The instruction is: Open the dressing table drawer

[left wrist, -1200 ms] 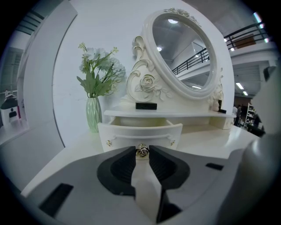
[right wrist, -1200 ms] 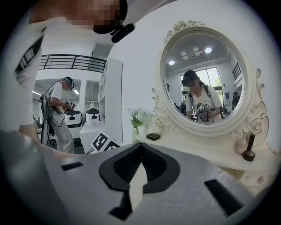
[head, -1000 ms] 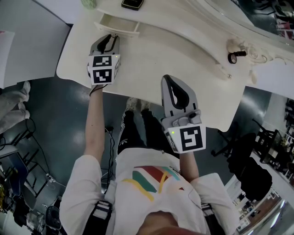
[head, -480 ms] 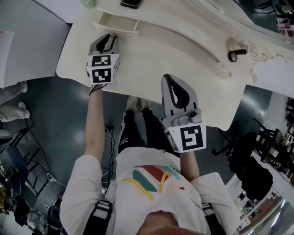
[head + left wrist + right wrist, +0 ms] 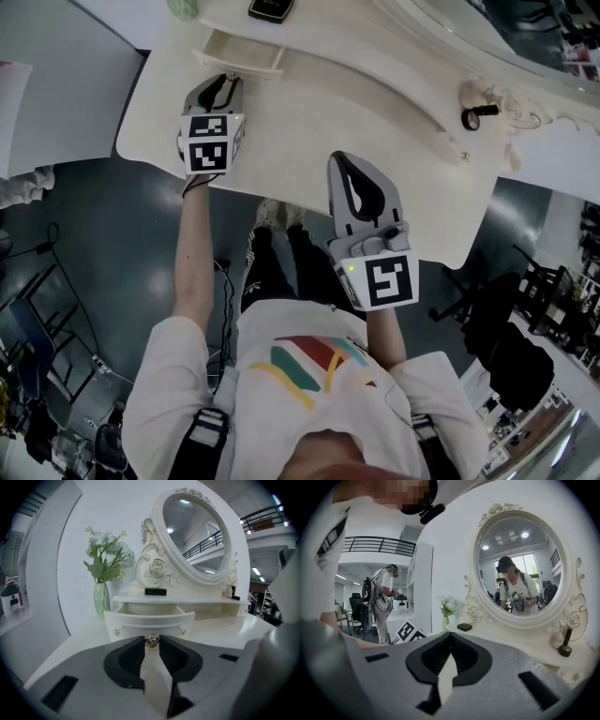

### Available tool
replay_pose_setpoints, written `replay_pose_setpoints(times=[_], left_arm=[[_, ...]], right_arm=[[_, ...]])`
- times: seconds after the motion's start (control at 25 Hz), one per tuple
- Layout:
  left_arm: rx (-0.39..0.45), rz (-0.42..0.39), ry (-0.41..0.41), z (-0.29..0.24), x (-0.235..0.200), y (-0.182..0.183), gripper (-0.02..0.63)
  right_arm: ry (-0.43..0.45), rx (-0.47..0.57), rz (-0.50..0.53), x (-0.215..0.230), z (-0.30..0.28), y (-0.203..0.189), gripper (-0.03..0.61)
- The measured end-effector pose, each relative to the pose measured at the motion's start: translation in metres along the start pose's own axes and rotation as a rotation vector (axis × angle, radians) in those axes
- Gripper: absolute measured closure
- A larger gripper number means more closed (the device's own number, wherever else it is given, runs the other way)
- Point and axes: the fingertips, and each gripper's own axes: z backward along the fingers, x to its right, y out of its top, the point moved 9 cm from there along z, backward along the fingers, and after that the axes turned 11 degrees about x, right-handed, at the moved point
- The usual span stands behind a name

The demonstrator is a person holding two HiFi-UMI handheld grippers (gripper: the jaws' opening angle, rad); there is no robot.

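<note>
The small cream drawer (image 5: 239, 52) of the dressing table (image 5: 375, 103) stands pulled out from under the mirror shelf. In the left gripper view its curved front (image 5: 150, 622) faces me, with a gold knob (image 5: 151, 641) in the middle. My left gripper (image 5: 151, 638) is shut on that knob, a dark pad pressing on each side. In the head view the left gripper (image 5: 223, 86) reaches to the drawer front. My right gripper (image 5: 343, 161) hovers over the table's near edge, away from the drawer. Its jaws (image 5: 451, 633) meet at the tips with nothing between them.
On the table are a green vase of flowers (image 5: 101, 599), a small black box (image 5: 155, 591) on the shelf, the oval mirror (image 5: 197, 531) and a dark lipstick-like item (image 5: 472, 117). A person (image 5: 383, 604) stands in the background at the left. Black chairs (image 5: 511, 328) are on the floor to the right.
Neither gripper has moved and the drawer stands as far out as before. A bystander's feet at the left edge have drifted away.
</note>
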Motion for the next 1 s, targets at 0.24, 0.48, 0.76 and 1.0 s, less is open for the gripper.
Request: replay_pose_setpoints(times=[0.24,0.48,0.76,1.0], left_arm=[[0.0,0.0,0.002,0.0026,-0.0006,-0.0006,0.523],[0.001,0.001,0.003,0.0034,-0.0007,-0.0003,0.523],[-0.002,0.005,0.006,0.0055,0.0001,-0.0015,0.523],[-0.008,0.0,0.001,0.005,-0.0002,-0.0014,0.523]], right_arm=[[0.011,0.0,0.002,-0.0028,-0.0022,0.0032,0.578],[0.018,0.011,0.01,-0.0031,-0.0042,0.0055,0.578],[0.015,-0.003,-0.002,-0.0037,-0.0043,0.0056,0.578],[0.011,-0.013,-0.011,-0.0035,-0.0054,0.0056,0.578]])
